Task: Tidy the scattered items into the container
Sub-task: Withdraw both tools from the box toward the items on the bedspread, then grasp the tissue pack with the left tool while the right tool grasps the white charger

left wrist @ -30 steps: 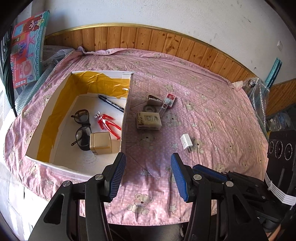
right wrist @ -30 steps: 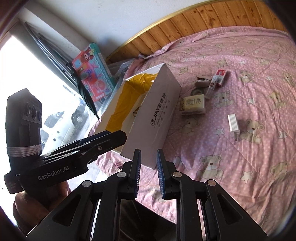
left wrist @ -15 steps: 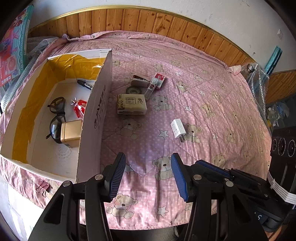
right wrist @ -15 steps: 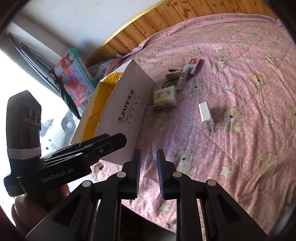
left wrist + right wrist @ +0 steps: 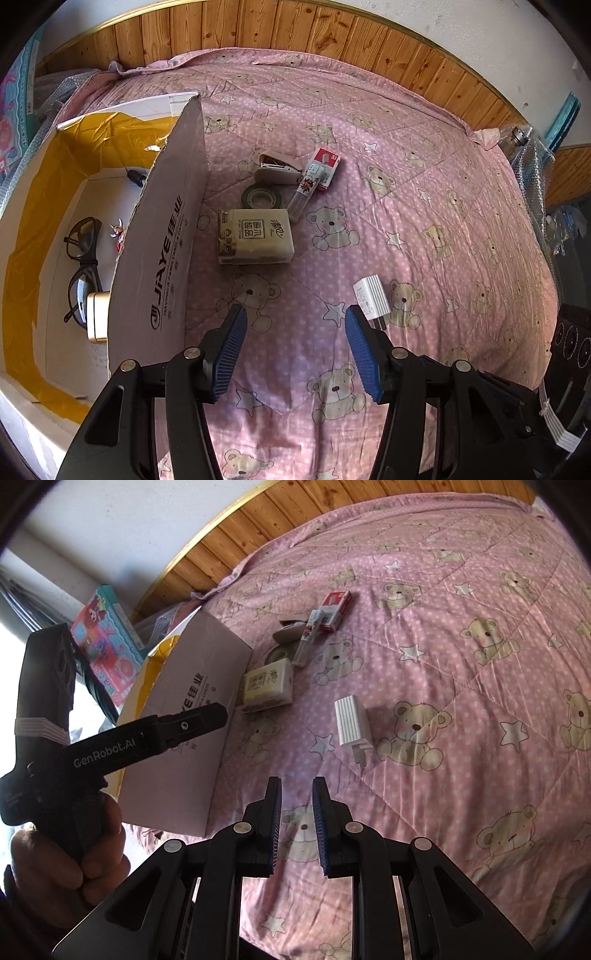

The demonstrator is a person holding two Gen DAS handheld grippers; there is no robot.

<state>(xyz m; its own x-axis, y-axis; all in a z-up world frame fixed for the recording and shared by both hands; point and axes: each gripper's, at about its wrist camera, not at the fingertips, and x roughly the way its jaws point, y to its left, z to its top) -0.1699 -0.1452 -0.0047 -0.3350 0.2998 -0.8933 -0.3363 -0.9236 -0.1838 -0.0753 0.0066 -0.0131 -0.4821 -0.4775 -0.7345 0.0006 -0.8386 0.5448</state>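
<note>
Two hand-held grippers under my control, both empty. My left hand-held gripper (image 5: 293,325) hangs over the bed with its blue pads spread wide; my right hand-held gripper (image 5: 296,805) has its pads a narrow gap apart, nothing between them. From the right wrist view I see a hand (image 5: 70,853) wrapped around the left unit's grip.

Surface is a bed covered by a pink quilt (image 5: 424,206) printed with bears, stars and white dots, wrinkled in places. Wood panelling (image 5: 258,29) with a brass-coloured trim runs along the far side, white wall above it. A colourful toy box (image 5: 110,642) stands beyond the bed's left edge.

Cardboard box (image 5: 162,236), the container, sits at the left of the bed, lined with yellow tape. Inside I see black glasses (image 5: 81,266), a gold case (image 5: 98,315), a small red item partly hidden by the wall, and a dark pen tip.

Loose on the quilt: tissue pack (image 5: 255,236) just beside the box wall, tape roll (image 5: 263,195) behind it, a stapler (image 5: 277,170), a clear tube (image 5: 303,195) and a red-and-white pack (image 5: 327,168) clustered together. White charger (image 5: 371,299) lies apart, near my left unit's right pad.
</note>
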